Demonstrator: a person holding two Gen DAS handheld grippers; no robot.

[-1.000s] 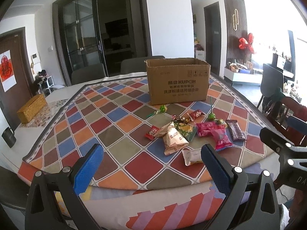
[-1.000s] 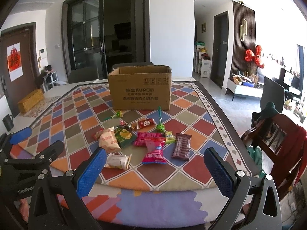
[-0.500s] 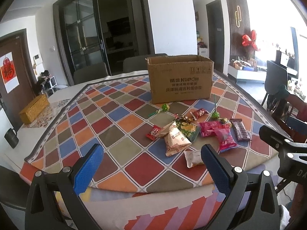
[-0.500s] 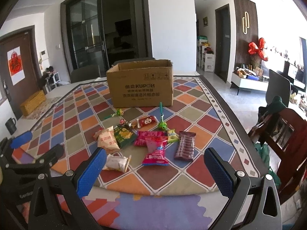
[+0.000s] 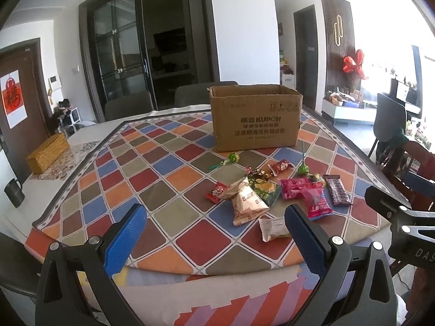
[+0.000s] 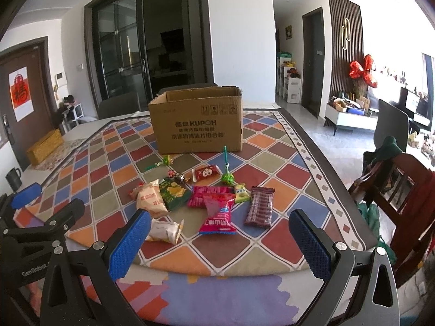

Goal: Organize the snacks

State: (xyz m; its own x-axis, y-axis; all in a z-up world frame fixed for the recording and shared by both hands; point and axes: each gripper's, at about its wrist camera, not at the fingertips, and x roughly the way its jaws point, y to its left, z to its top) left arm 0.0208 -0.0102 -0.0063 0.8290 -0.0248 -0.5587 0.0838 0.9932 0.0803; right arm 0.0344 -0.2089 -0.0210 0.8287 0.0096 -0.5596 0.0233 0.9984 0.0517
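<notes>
Left hand-held gripper (image 5: 214, 237) and right hand-held gripper (image 6: 218, 240), both with blue-padded fingers spread wide and empty, held above the near edge of the worktop (image 5: 81, 146). The snacks (image 6: 206, 195) lie in a loose cluster on the checked cloth (image 5: 168, 168), beyond both hand-held grippers and in front of the open cardboard box (image 6: 197, 121), which stands upright farther back.

In the left wrist view the cluster sits ahead and to the right of centre; a white packet (image 5: 273, 228) lies nearest, just beside the right finger. In the right wrist view the same white packet (image 6: 164, 231) lies just beside the left finger, and a pink packet (image 6: 217, 214) sits between the fingers, farther off. A tan packet (image 6: 151, 199), a green packet (image 6: 174, 193), a brown bar (image 6: 259, 206) and two green lollipops (image 6: 227, 171) make up the rest.

Compared with the frames one second earlier, both views show the snacks and box slightly larger and lower in frame, so both hand-held grippers have moved a little closer; the finger spread is unchanged and no snack has shifted. A woven yellow box (image 5: 47, 152) and a dark mug (image 5: 13, 194) stand at the left of the worktop.
</notes>
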